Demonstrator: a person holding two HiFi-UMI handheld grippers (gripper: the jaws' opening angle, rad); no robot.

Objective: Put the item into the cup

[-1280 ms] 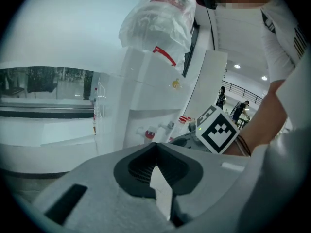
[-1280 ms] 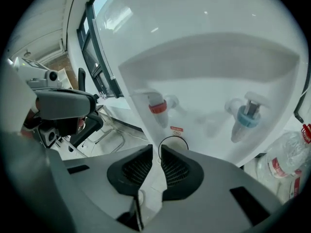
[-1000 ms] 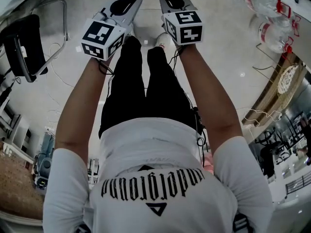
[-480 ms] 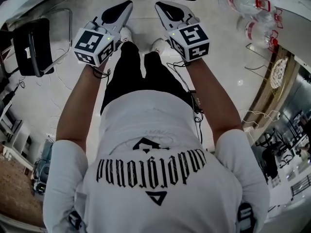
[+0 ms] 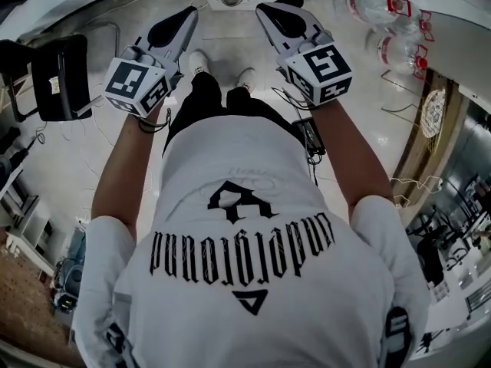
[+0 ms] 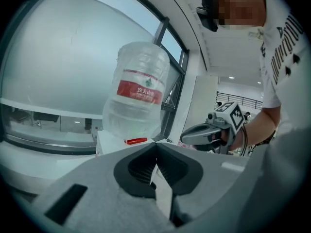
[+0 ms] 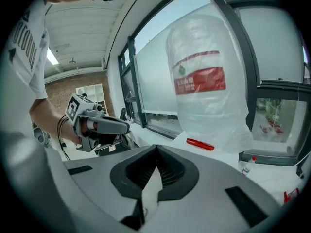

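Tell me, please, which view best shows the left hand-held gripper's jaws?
The left gripper view: the left hand-held gripper fills it, tips together, nothing between. The head view shows it from above; the right gripper view, side-on.

Left hand-held gripper (image 5: pixel 182 20) closed, right hand-held gripper (image 5: pixel 268 12) closed
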